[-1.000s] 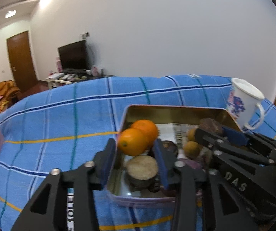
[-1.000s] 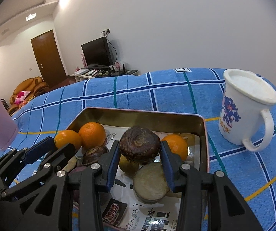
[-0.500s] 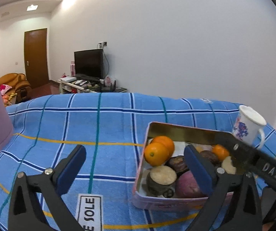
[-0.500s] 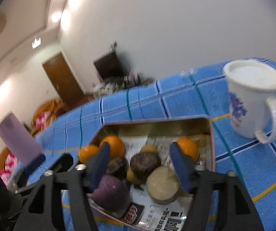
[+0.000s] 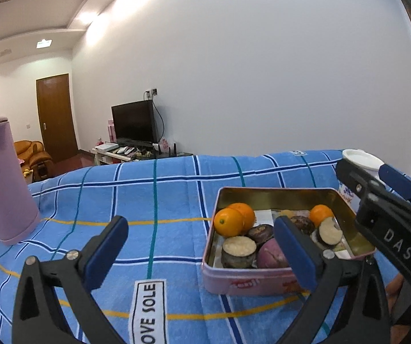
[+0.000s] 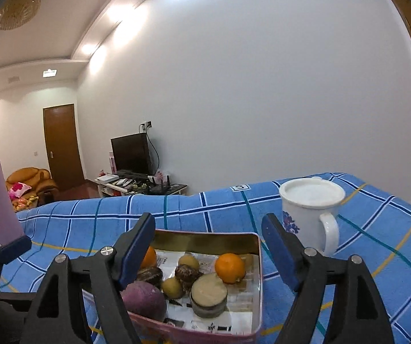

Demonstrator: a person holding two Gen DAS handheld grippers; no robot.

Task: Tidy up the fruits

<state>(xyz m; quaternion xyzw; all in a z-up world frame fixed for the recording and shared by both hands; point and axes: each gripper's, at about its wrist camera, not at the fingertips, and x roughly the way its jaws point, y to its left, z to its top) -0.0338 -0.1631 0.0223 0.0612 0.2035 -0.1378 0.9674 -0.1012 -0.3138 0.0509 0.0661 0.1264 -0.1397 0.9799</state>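
Observation:
A pink tin (image 5: 242, 281) with a gold inside stands on the blue checked cloth and holds the fruit. In it lie two oranges (image 5: 228, 222) at the left, a third orange (image 6: 230, 268) at the right, a purple fruit (image 6: 144, 301), a dark brown fruit (image 6: 187, 273), small yellow-green fruits (image 6: 172, 286) and cut round pieces (image 6: 208, 292). My left gripper (image 5: 198, 226) is open wide in front of the tin's left side, with nothing held. My right gripper (image 6: 207, 220) hangs above the tin's near side. Its jaws are opening and nothing is between them.
A white mug (image 6: 308, 212) with a blue flower print stands right of the tin. A tall lilac tumbler (image 5: 2, 180) stands at the far left of the cloth (image 5: 148, 195). A white cloth label (image 5: 148, 312) lies near the front edge. A TV and a door are far behind.
Both grippers have opened and drawn back from the tin. The right one let go of the dark brown fruit, which now lies in the tin. The left one released the orange.

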